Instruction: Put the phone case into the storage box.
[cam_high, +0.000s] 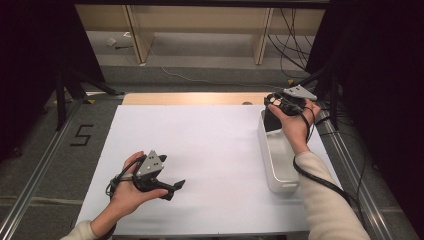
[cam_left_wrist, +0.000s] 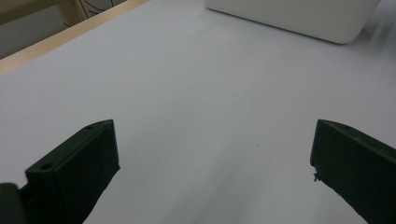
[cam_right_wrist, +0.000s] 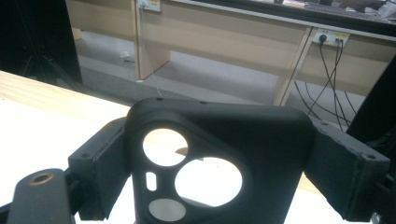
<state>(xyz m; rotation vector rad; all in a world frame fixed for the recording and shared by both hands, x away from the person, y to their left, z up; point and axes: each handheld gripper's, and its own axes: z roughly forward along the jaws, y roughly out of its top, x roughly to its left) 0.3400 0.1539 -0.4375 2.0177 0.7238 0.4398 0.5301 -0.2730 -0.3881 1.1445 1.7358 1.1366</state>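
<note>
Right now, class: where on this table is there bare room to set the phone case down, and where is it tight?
The white sheet lies bare between the left gripper and the white bin, from near edge to wooden strip. It is tight at the right, where the right gripper holds the black phone case above the bin's far end.

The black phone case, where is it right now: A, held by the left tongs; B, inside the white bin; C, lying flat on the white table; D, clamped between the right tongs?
D: in the right gripper view the black phone case sits between the right tongs, whose jaws press on both of its sides.
</note>
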